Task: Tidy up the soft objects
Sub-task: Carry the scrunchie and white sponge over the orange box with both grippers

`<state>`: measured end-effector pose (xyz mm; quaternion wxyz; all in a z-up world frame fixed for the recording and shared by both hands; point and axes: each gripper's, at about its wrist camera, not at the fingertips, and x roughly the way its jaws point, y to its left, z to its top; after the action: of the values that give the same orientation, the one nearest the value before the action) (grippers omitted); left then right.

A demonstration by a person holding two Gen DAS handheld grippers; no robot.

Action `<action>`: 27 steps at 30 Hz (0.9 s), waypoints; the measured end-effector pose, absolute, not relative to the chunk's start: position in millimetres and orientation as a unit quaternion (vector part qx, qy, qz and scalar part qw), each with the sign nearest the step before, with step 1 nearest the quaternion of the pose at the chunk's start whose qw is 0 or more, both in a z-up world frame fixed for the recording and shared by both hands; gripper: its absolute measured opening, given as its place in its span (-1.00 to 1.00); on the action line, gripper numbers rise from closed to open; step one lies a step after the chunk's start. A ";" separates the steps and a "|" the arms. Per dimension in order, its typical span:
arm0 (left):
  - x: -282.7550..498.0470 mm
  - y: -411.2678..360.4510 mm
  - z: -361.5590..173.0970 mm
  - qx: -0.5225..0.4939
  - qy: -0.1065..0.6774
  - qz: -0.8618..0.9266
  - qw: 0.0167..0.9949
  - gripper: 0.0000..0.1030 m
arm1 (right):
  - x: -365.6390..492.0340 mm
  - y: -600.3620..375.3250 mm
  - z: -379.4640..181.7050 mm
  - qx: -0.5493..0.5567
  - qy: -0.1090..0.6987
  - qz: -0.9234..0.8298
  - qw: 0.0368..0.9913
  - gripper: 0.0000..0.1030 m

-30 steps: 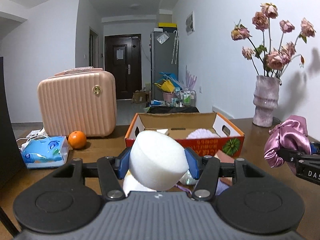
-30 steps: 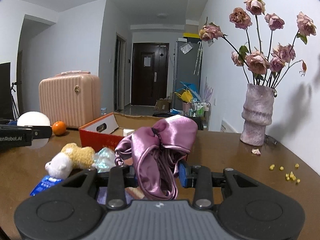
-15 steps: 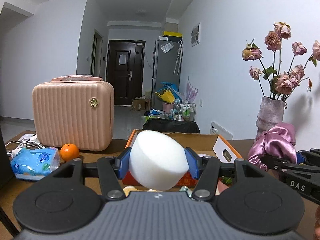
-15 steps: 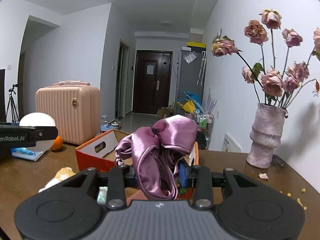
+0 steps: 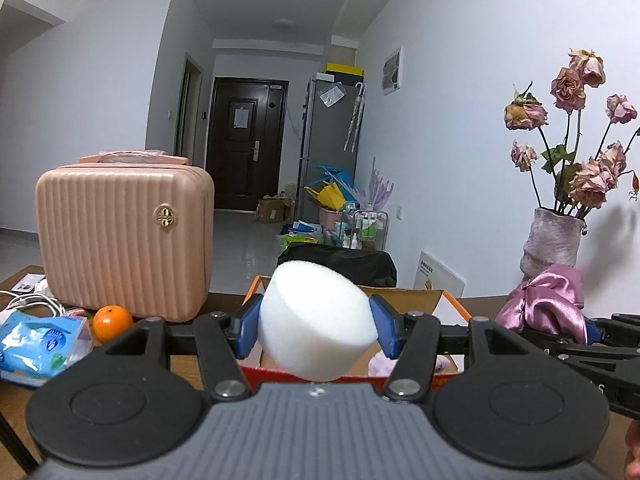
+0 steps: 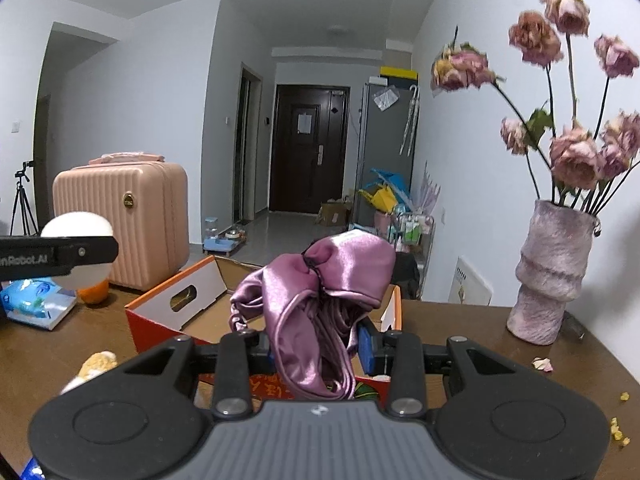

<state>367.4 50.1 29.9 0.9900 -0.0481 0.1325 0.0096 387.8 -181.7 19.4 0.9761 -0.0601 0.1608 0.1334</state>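
Note:
My left gripper (image 5: 316, 330) is shut on a white foam sponge (image 5: 316, 320), its blue pads pressing both sides, held in the air in front of the orange cardboard box (image 5: 450, 300). My right gripper (image 6: 320, 350) is shut on a purple satin cloth (image 6: 320, 280) that drapes over its fingers, above the near wall of the same box (image 6: 168, 312). Each gripper shows in the other's view: the cloth (image 5: 548, 304) at the right, the sponge (image 6: 78, 252) at the left. A plush toy (image 6: 96, 364) lies on the table in front of the box.
A pink ribbed suitcase (image 5: 124, 240), an orange (image 5: 113, 322) and a blue tissue pack (image 5: 36, 346) stand at the left on the brown table (image 6: 460, 324). A vase of dried roses (image 6: 552, 268) stands at the right, with crumbs near it.
Both grippers moved forward and a little up with their loads, toward the box. The plush toy and table litter slid lower in the views; the grips are unchanged.

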 end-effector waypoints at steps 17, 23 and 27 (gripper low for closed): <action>442.9 58.9 21.0 -0.036 0.149 0.019 0.988 0.12 | 462.0 -180.6 6.6 -0.077 0.194 0.124 0.970 -0.31; 463.7 66.9 20.4 -0.038 0.152 0.025 0.987 0.12 | 487.2 -180.0 3.5 -0.079 0.202 0.122 0.969 -0.31; 479.6 69.6 17.2 -0.038 0.156 0.025 0.987 0.12 | 502.1 -179.2 -1.2 -0.080 0.209 0.121 0.967 -0.30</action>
<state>479.6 69.6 17.2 0.9868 -0.0377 0.1557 0.0251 502.1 -179.2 -1.2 0.9671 -0.0802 0.2087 0.1211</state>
